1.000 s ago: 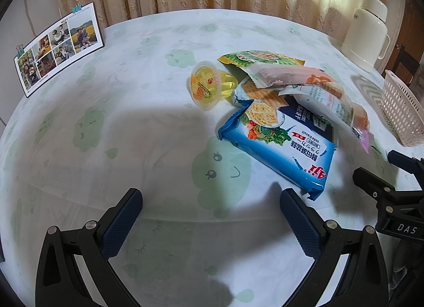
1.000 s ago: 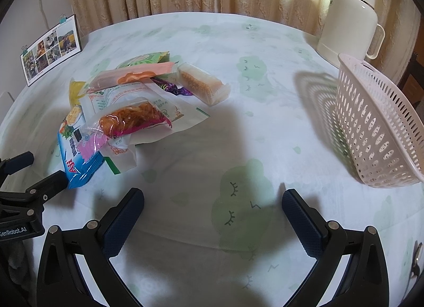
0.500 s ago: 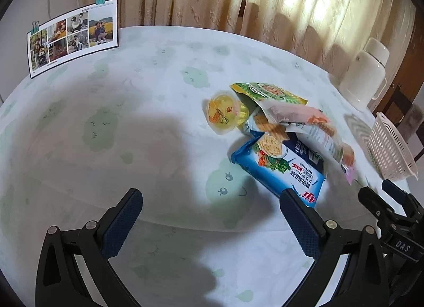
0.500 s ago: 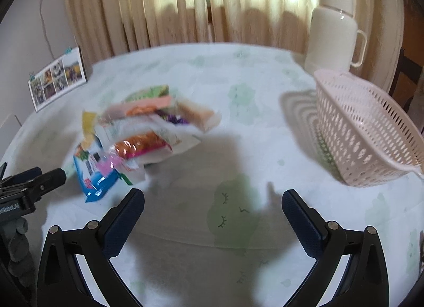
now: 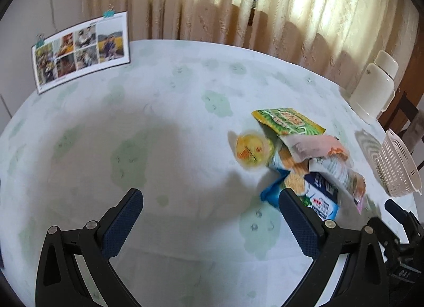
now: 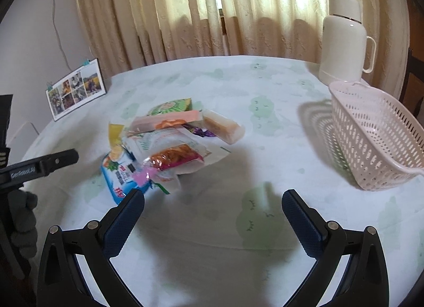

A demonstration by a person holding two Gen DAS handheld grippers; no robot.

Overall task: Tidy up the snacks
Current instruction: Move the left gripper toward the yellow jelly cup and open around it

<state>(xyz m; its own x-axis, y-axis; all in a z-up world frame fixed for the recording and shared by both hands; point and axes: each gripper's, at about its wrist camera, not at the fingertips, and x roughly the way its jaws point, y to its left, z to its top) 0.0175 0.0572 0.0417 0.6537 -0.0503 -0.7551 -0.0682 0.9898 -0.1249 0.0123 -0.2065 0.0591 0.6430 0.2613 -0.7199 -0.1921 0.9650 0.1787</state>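
Pale pink plastic, the slotted basket (image 6: 376,142) stands with nothing visible in it at the tabletop's (image 6: 265,240) right side, just in front of the cream thermos jug (image 6: 341,39). All the snacks are heaped together well to the basket's left: a blue cracker packet (image 6: 119,177), a clear pouch of reddish snack (image 6: 175,158), a wrapped cake bar (image 6: 222,126), a green packet (image 5: 288,121) and a yellow jelly cup (image 5: 251,150).

Nothing looks sorted yet, so this reads as the opening reach. Both the left gripper (image 5: 212,222) and right gripper (image 6: 212,219) hover above the cloth, jaws spread wide and empty. The next move likely calls for lowering onto one loose packet at the heap's edge and carrying it to the basket.

The left tool's side reads "GenRobot.AI". The cracker packet's print is too blurred to read.
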